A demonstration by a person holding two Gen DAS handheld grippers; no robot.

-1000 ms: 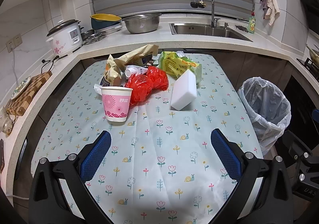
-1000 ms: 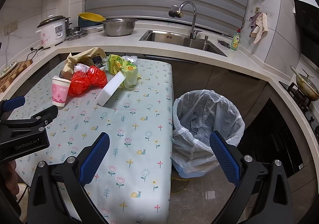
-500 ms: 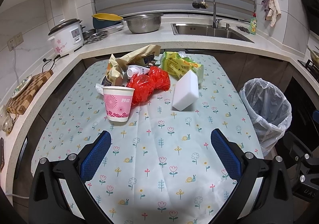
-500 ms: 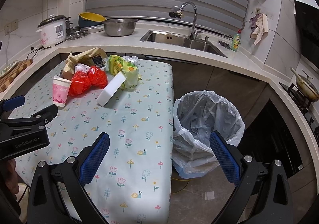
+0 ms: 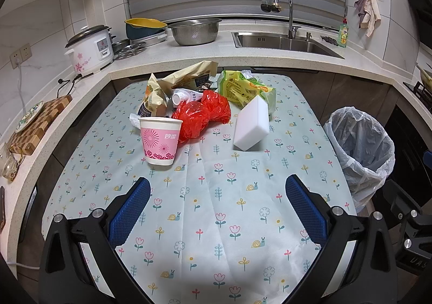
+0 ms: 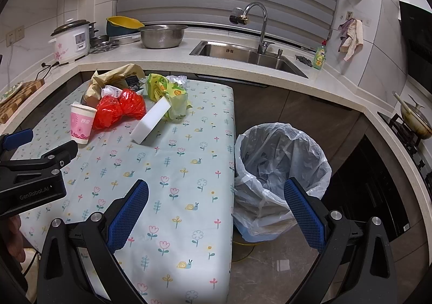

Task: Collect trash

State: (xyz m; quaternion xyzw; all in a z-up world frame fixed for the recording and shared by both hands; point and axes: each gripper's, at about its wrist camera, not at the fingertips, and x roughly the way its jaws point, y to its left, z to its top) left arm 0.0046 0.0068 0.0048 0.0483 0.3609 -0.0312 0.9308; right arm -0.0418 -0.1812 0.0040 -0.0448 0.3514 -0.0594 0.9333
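Note:
Trash lies heaped at the far end of the flowered tablecloth point(image 5: 216, 223): a pink paper cup point(image 5: 160, 140), a crumpled red plastic bag point(image 5: 202, 116), a white foam block point(image 5: 252, 123), a green-yellow wrapper point(image 5: 244, 86), brown paper bags point(image 5: 186, 75) and a small white bottle point(image 5: 186, 96). A bin lined with clear plastic point(image 6: 278, 166) stands on the floor right of the table. My left gripper point(image 5: 217, 202) hovers open over the near tablecloth, short of the cup. My right gripper point(image 6: 216, 202) is open, straddling the table's right edge and the bin. Both hold nothing.
A counter wraps around behind with a rice cooker point(image 5: 90, 48), a steel bowl point(image 5: 195, 31), a sink point(image 5: 283, 42) with faucet, a dish soap bottle point(image 5: 343, 33) and a wooden board point(image 5: 35, 123). A pan point(image 6: 415, 120) sits on the stove at right.
The left gripper has moved slightly closer to the trash pile. The right gripper has barely shifted. Both stay open.

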